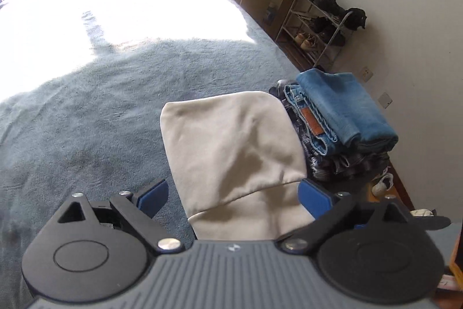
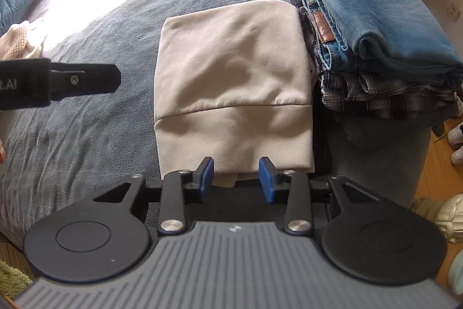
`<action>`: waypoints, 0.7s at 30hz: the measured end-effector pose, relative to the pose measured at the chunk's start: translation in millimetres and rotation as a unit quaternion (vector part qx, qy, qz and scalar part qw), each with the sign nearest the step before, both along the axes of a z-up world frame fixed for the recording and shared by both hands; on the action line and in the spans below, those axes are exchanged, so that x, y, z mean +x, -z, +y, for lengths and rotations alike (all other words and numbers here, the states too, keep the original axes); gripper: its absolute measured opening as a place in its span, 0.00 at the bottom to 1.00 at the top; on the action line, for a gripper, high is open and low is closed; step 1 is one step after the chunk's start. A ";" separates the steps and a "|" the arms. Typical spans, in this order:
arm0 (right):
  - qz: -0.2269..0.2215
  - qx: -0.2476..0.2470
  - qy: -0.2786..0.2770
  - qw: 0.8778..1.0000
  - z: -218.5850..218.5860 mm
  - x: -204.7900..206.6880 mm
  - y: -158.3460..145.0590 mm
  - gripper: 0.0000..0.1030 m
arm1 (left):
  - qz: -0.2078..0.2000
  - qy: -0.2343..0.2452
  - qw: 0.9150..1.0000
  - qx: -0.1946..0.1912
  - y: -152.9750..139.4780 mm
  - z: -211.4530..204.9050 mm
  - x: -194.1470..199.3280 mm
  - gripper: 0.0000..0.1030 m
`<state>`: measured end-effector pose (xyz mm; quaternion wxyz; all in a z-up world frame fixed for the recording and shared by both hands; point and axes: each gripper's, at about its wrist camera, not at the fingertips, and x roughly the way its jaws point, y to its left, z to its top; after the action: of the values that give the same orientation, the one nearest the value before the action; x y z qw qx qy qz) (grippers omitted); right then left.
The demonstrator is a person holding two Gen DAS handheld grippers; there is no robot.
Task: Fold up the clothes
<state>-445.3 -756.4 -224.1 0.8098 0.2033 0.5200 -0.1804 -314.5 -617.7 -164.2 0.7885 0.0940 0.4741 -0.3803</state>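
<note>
A folded beige garment lies on the grey-blue bed cover; it also shows in the left wrist view. My left gripper is open wide, its blue pads either side of the garment's near end, holding nothing. It shows from the side in the right wrist view, left of the garment. My right gripper is open at the garment's near edge, holding nothing.
A stack of folded jeans and plaid clothes sits right of the beige garment, also seen in the left wrist view. A cream knit item lies far left. A shoe rack stands by the wall. Shoes lie on the floor.
</note>
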 end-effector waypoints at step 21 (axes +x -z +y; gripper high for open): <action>-0.105 -0.147 0.050 0.982 92.3 -49.2 -167.0 0.81 | -0.247 -0.057 0.964 -0.077 -156.5 92.5 -66.7 1.00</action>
<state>-494.5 -664.2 -57.1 0.8711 0.1256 0.3890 -0.2723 -381.1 -525.1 -7.7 0.9062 0.0973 0.2388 -0.3352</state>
